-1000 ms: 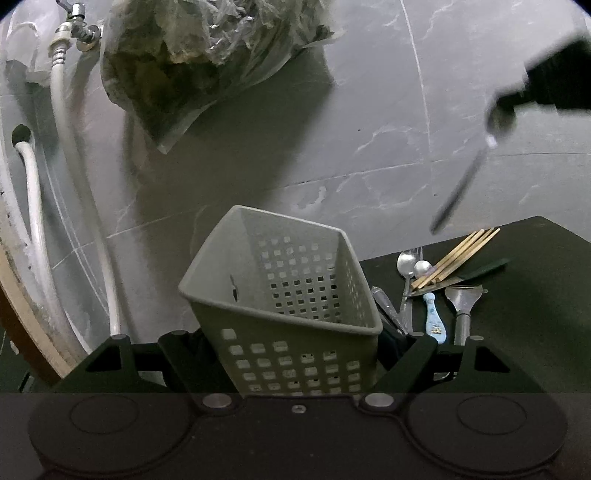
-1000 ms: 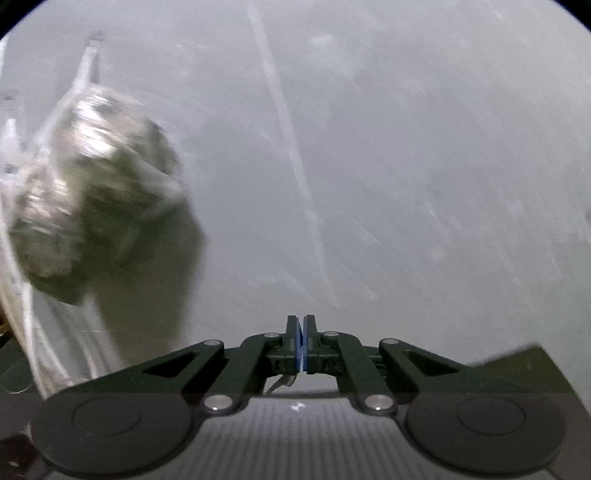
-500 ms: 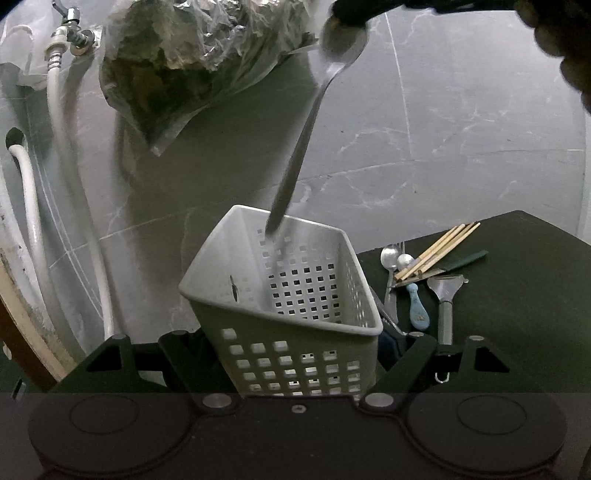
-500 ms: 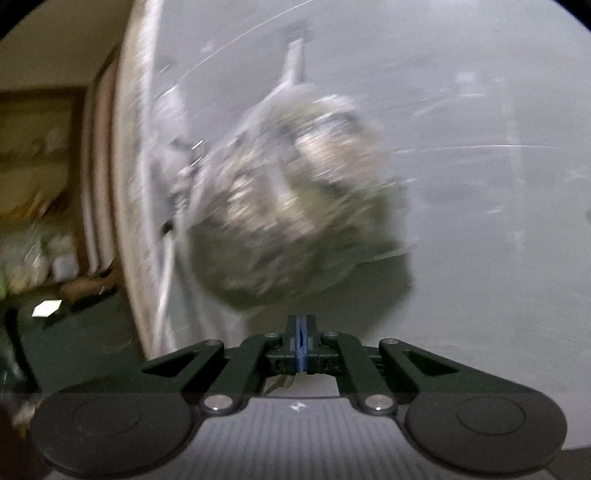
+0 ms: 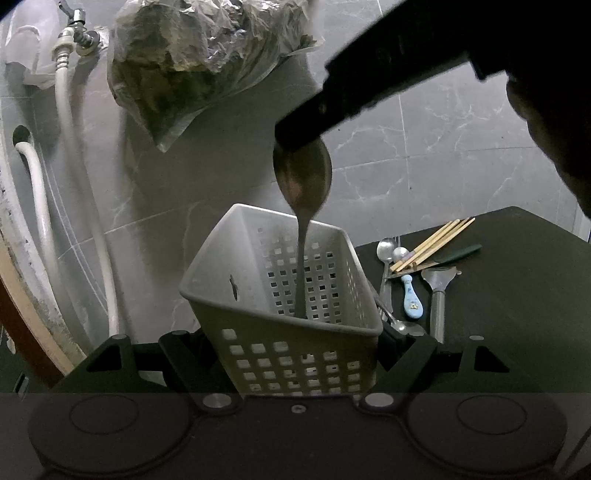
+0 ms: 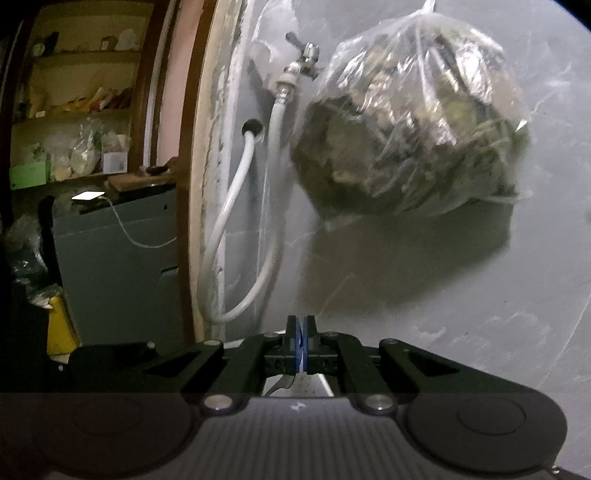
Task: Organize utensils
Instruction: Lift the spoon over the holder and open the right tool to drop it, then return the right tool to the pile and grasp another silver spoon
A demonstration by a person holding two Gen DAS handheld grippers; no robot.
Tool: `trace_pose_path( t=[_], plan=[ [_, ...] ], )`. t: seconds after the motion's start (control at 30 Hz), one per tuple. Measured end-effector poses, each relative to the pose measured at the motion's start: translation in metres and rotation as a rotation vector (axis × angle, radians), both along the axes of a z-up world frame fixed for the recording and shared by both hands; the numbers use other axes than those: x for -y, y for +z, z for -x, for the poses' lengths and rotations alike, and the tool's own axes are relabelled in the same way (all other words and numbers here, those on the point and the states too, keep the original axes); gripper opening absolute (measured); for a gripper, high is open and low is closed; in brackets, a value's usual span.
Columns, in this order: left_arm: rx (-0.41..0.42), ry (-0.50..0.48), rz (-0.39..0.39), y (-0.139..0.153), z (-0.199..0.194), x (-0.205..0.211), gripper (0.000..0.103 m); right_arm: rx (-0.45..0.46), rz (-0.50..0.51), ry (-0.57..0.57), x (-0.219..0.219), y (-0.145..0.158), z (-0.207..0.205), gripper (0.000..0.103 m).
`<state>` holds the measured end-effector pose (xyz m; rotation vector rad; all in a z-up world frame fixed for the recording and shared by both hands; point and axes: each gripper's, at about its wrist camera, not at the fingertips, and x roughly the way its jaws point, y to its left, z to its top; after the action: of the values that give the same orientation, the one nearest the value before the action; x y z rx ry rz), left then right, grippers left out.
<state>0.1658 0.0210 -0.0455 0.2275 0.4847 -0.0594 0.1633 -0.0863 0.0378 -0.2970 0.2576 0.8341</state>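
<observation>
Left tongs (image 5: pixel 295 354) are clamping the basket (image 5: pixel 284 295) across its lower sides, holding it tilted with the open mouth facing up and away. Basket is the reference below.

Right tongs (image 5: pixel 295 136) are coming in from the upper right, above the basket, pinching the spoon (image 5: pixel 302 177) by the top edge of its bowl. In the right wrist view the right tongs' pads (image 6: pixel 296 345) are sitting pressed almost together, with only a sliver of metal showing under them. Spoon is hanging bowl-up, handle running down through the basket mouth and ending inside, near the perforated far wall. Cannot tell whether the handle tip is touching the basket floor.

Right of the basket, on the dark surface (image 5: pixel 517 295), loose utensils are lying in a cluster: chopsticks (image 5: pixel 432 243), two small spoons (image 5: pixel 386 251), a blue-handled piece (image 5: pixel 412 297), a grey-handled tool (image 5: pixel 437 291), a dark green handle (image 5: pixel 458 253).

Behind the basket, a grey tiled wall (image 5: pixel 424 147). Up and left of the basket, a plastic bag (image 5: pixel 192 62) is hanging on the wall; further left, a tap (image 5: pixel 79 31) with white hoses (image 5: pixel 66 147).
</observation>
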Motion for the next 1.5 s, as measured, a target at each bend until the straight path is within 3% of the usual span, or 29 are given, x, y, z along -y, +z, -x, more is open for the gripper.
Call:
trace_pose_path(
  t=[0.27,0.33,0.4,0.63,0.77,0.87,0.93,1.03,1.27,1.4,1.5],
  plan=[
    [-0.005,0.008,-0.002,0.001,0.0,0.001,0.081,-0.081,0.008,0.002,0.0,-0.01,-0.007,0.008],
    [-0.008,0.01,-0.003,0.001,-0.001,0.001,0.081,-0.095,-0.02,0.002,0.004,-0.008,-0.011,0.027],
    [-0.011,0.013,-0.004,0.002,-0.001,0.001,0.082,-0.101,-0.054,-0.003,0.011,-0.006,-0.013,0.039],
    [-0.02,0.029,-0.005,0.003,-0.001,0.002,0.082,-0.114,-0.205,-0.13,0.059,0.007,-0.031,0.059],
    [-0.024,0.044,-0.006,0.004,-0.002,0.003,0.082,-0.146,-0.217,-0.238,0.086,0.002,-0.047,0.069],
    [-0.027,0.053,-0.007,0.004,-0.002,0.004,0.082,-0.183,-0.207,-0.323,0.101,-0.008,-0.058,0.08],
    [-0.03,0.06,-0.008,0.004,-0.002,0.005,0.082,-0.212,-0.195,-0.36,0.108,-0.017,-0.061,0.092],
    [-0.035,0.072,-0.011,0.005,-0.002,0.007,0.082,-0.257,-0.158,-0.403,0.115,-0.034,-0.067,0.101],
    [-0.051,0.11,-0.02,0.007,-0.005,0.013,0.082,-0.383,-0.065,-0.396,0.119,-0.077,-0.095,0.103],
    [-0.056,0.133,-0.018,0.007,-0.007,0.017,0.082,-0.394,-0.026,-0.368,0.12,-0.094,-0.116,0.103],
    [-0.063,0.157,0.006,0.008,-0.01,0.016,0.082,-0.38,-0.068,-0.333,0.123,-0.099,-0.134,0.103]
  ],
)
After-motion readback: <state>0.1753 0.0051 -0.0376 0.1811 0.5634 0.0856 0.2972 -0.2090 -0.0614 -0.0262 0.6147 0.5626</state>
